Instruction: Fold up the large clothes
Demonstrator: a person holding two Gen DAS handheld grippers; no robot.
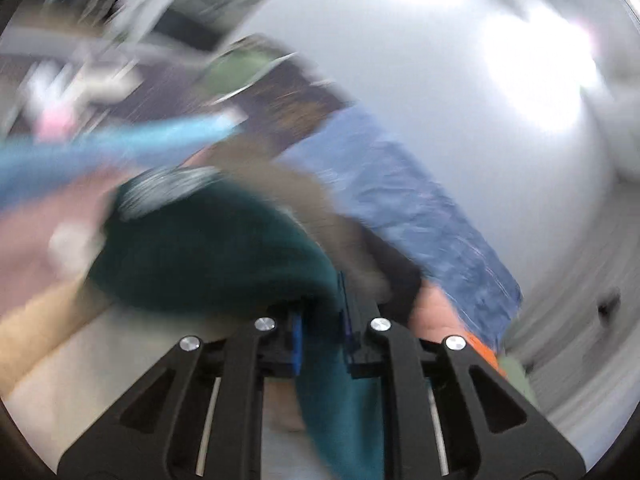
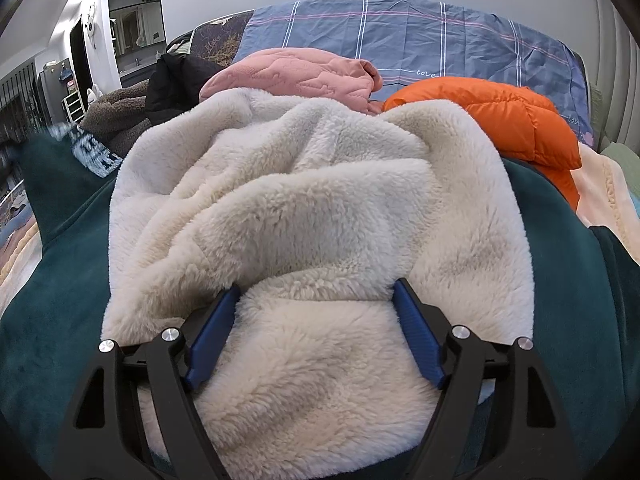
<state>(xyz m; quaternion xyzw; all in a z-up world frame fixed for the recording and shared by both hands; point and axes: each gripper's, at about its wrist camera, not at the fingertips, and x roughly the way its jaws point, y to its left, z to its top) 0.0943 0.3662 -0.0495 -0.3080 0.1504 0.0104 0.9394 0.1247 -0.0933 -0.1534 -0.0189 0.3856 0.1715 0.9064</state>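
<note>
Right wrist view shows the right gripper (image 2: 316, 320) spread wide, low over the cream fleece lining (image 2: 312, 208) of the teal coat (image 2: 60, 300), which fills the frame from centre to 6 o'clock on the bed; it would do well to close on one thick layer near the hem, not a loose bunch. Left wrist view is badly blurred, yet the left gripper (image 1: 320, 320) at 6 o'clock is pinching teal cloth, seemingly raised and tilted.

Left wrist view smears with heavy motion blur and upper-right glare; right wrist view is sharp, evenly lit.
</note>
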